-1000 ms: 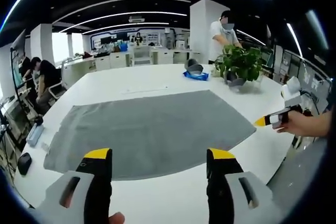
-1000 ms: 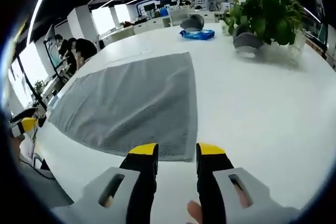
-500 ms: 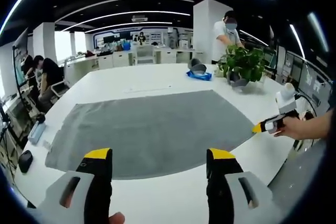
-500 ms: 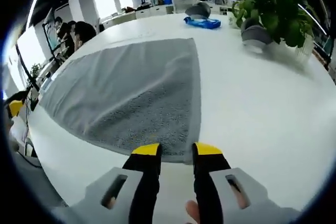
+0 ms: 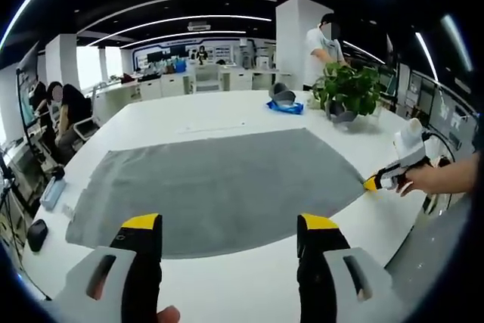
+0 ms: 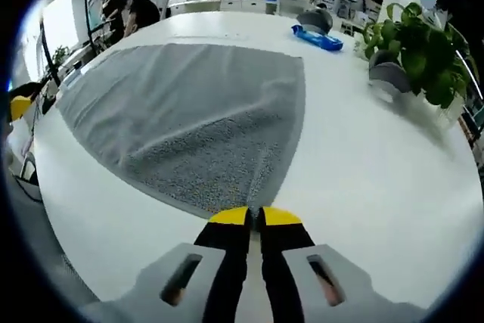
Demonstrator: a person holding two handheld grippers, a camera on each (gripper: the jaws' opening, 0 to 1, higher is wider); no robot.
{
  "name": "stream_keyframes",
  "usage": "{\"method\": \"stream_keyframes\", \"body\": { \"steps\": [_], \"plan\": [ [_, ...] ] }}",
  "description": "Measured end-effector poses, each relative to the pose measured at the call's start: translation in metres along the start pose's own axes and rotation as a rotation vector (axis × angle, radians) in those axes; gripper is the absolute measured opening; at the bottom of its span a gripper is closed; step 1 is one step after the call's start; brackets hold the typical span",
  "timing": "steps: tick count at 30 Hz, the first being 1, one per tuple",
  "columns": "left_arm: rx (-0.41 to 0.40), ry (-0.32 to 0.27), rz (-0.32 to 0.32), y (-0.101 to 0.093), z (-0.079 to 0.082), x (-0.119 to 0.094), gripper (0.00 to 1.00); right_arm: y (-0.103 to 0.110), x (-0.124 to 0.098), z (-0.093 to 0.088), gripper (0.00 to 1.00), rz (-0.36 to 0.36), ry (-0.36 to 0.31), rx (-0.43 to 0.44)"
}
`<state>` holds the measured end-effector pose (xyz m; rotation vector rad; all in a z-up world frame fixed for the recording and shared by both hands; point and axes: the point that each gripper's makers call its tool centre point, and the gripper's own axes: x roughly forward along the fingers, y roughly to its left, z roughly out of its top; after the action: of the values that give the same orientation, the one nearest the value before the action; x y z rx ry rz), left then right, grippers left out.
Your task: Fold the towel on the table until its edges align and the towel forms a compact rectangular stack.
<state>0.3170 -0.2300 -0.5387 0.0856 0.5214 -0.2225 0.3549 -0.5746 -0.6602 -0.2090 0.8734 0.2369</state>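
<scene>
A grey towel point(image 5: 219, 183) lies spread flat on the white table point(image 5: 227, 115). My left gripper point(image 5: 229, 225) hovers open above the table's near edge, short of the towel's near hem, with nothing between its jaws. In from the right comes my right gripper point(image 5: 380, 179), held by a hand, at the towel's right corner. In the right gripper view the towel point(image 6: 197, 111) stretches away from my right gripper point(image 6: 255, 217), whose jaws stand together on the towel's near corner. The cloth ridges slightly towards that corner. A yellow tip of the left gripper point(image 6: 19, 107) shows at the far left.
A potted plant point(image 5: 348, 92) point(image 6: 420, 66), a blue packet point(image 5: 285, 107) point(image 6: 318, 38) and a grey object point(image 5: 281, 96) sit past the towel. People sit at the left point(image 5: 64, 107); one person stands by the pillar point(image 5: 321, 47). A small case point(image 5: 51, 191) lies near the table's left edge.
My right gripper has gone down to the towel's near corner and its jaws have closed on it. The left gripper has stayed open in place.
</scene>
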Motion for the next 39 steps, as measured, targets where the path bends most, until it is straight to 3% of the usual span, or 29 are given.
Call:
{"method": "stream_keyframes", "body": {
  "steps": [10, 20, 31, 34, 39],
  "plan": [
    [0.019, 0.015, -0.005, -0.003, -0.003, 0.001, 0.74, 0.0, -0.004, -0.007, 0.01, 0.017, 0.097, -0.052],
    [0.007, 0.019, -0.015, -0.005, -0.004, 0.0, 0.72, 0.002, -0.017, -0.025, 0.01, 0.055, 0.153, 0.024],
    [0.004, 0.038, -0.114, -0.033, -0.002, 0.001, 0.7, 0.005, -0.035, -0.048, 0.01, 0.077, 0.178, 0.048],
    [0.019, 0.019, -0.142, -0.045, 0.013, 0.004, 0.7, 0.005, -0.038, -0.05, 0.01, 0.09, 0.176, 0.07],
    [0.064, -0.042, -0.207, -0.074, 0.054, 0.013, 0.68, 0.007, -0.039, -0.052, 0.01, 0.107, 0.197, 0.088]
  ]
}}
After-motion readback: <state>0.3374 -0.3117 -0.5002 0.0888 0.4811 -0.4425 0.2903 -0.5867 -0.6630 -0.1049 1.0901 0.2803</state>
